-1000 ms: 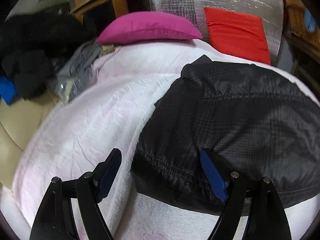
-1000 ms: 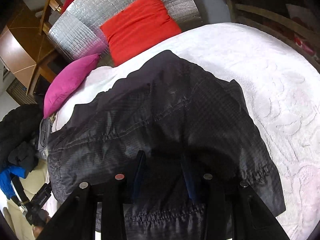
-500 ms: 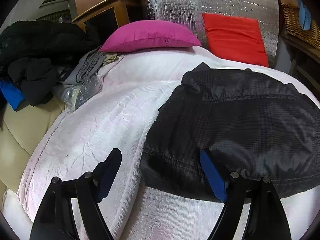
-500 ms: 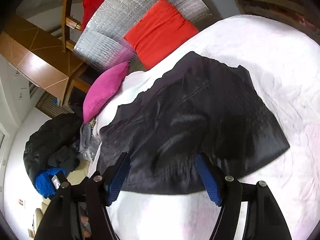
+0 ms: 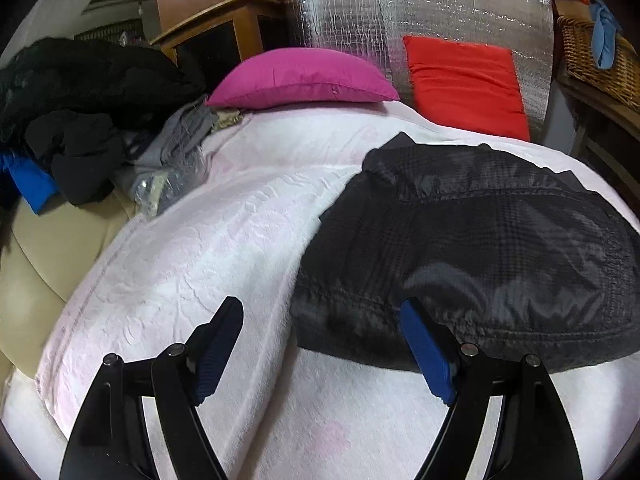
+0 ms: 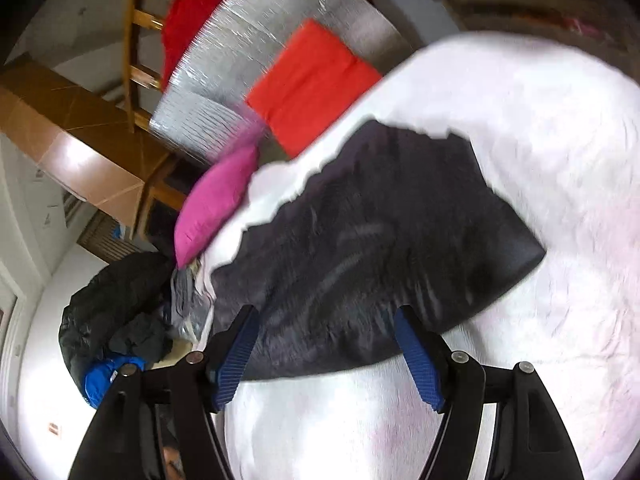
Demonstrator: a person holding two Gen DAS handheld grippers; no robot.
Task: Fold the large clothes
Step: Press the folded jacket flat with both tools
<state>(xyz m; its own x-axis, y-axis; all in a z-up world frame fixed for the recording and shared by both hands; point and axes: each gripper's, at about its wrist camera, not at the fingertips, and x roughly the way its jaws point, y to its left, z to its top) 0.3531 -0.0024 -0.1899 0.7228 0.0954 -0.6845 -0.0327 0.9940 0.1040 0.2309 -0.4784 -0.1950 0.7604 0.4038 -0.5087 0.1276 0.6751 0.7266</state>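
Jacket lies folded into a dark slab on the white bedspread, toward its right side, hem nearest the cameras, and neither tool has hold of it. Left gripper hangs over the hem's left corner with its fingers wide apart, one pad over bare bedspread, the other in front of the cloth and not pressing it. Right gripper shows its jaws spread too: they have just been opening, and nothing sits between them but the view of the jacket beyond. To my eye that is a release with both tools clear of the cloth, so the fold can settle flat before the next one.

Left view is the sharp one: it gives the hem's stitched band, the quilted weave, a basket at the right edge, and the pile of dark clothes off the bed's left side. Right view is tilted and smeared, yet it alone shows the jacket's whole outline with bare bedspread beyond its right edge
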